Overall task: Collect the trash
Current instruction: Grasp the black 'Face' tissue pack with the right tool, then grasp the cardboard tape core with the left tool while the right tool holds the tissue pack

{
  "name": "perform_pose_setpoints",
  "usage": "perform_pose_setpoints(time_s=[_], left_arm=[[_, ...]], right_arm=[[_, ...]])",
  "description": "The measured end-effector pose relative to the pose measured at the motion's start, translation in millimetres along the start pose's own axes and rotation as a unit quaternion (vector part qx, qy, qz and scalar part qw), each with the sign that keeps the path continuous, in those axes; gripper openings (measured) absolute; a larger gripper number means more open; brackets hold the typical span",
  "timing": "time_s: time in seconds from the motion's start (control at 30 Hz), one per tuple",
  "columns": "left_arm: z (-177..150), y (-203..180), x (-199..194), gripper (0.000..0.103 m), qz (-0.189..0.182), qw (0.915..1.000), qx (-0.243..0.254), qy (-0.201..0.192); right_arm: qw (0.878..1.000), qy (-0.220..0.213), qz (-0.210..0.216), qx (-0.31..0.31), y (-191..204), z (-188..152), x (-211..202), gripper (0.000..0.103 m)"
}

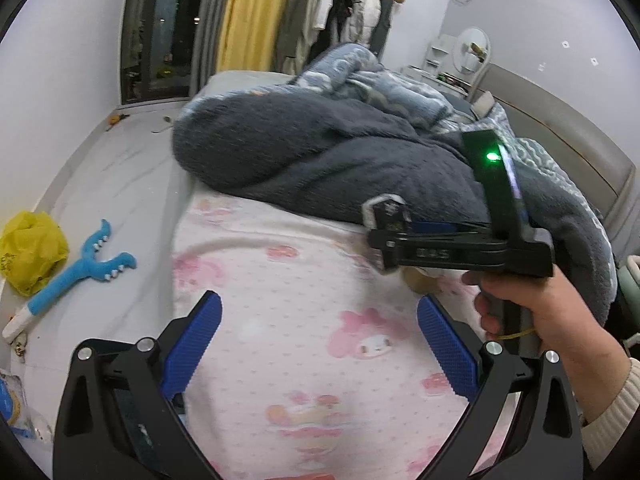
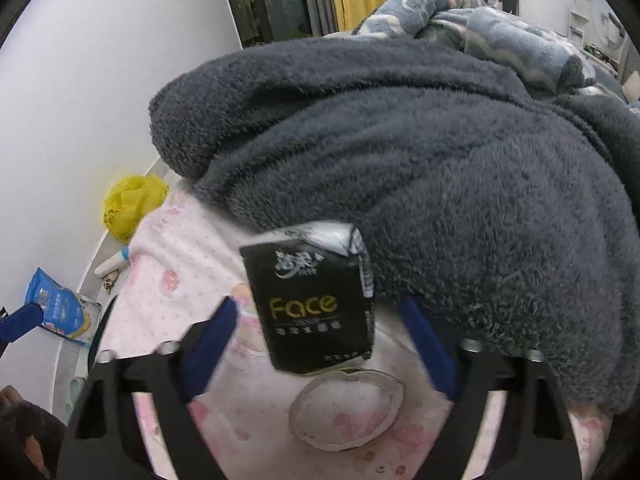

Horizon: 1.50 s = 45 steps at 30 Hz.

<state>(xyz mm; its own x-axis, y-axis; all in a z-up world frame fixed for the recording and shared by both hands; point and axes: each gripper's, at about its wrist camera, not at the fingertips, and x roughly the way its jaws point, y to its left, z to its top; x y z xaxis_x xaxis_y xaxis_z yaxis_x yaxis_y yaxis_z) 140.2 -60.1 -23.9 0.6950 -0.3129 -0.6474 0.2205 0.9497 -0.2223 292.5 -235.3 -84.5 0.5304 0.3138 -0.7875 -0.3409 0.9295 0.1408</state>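
A black "Face" tissue pack [image 2: 316, 300] lies on the pink patterned bed sheet [image 2: 192, 248], against the dark grey fleece blanket [image 2: 420, 152]. A clear round plastic lid [image 2: 346, 410] lies just below it. My right gripper [image 2: 320, 344] is open, its blue fingers on either side of the pack, close above the sheet. In the left wrist view my left gripper [image 1: 318, 344] is open and empty over the sheet [image 1: 304, 280]; the right gripper's body [image 1: 460, 252], held by a hand, points left at the blanket's edge. The pack [image 1: 386, 210] shows at its tip.
A yellow plastic bag [image 1: 30, 250] and a blue plush toy [image 1: 80, 272] lie on the floor left of the bed. A blue snack packet [image 2: 60, 308] lies there too. A patterned blue quilt [image 1: 360, 76] is piled behind the grey blanket [image 1: 320, 152].
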Motion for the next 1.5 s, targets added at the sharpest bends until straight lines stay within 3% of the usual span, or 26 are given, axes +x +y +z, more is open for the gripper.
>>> perform_pose_setpoints(time_s=[0.03, 0.1, 0.2, 0.33, 0.67, 0.93, 1.5], left_arm=[[-1, -5, 4, 0.099, -0.017, 0.9998, 0.000, 0.007], [0, -11, 10, 0.099, -0.027, 0.9996, 0.001, 0.012], [-3, -24, 17, 0.099, -0.029, 0.9992, 0.020, 0.016], [-5, -43, 27, 0.099, -0.035, 0.9985, 0.040, 0.016], [-2, -79, 54, 0.097, -0.050, 0.9955, 0.079, 0.018], [-8, -89, 80, 0.085, -0.037, 0.9940, 0.093, 0.044], [9, -112, 133, 0.077, -0.029, 0.9906, 0.116, 0.067]], right_arm=[[1.000, -0.003, 0.011, 0.005, -2, -2, -1, 0.069], [0.999, -0.008, 0.030, 0.012, -4, -5, -4, 0.056], [0.999, -0.029, 0.042, 0.012, -9, -6, -20, 0.054], [0.996, -0.054, 0.070, 0.028, -22, -6, -45, 0.054], [0.994, -0.065, 0.077, 0.047, -61, -24, -77, 0.054], [0.991, -0.072, 0.092, 0.058, -82, -37, -92, 0.054], [0.988, -0.078, 0.107, 0.084, -109, -52, -107, 0.054]])
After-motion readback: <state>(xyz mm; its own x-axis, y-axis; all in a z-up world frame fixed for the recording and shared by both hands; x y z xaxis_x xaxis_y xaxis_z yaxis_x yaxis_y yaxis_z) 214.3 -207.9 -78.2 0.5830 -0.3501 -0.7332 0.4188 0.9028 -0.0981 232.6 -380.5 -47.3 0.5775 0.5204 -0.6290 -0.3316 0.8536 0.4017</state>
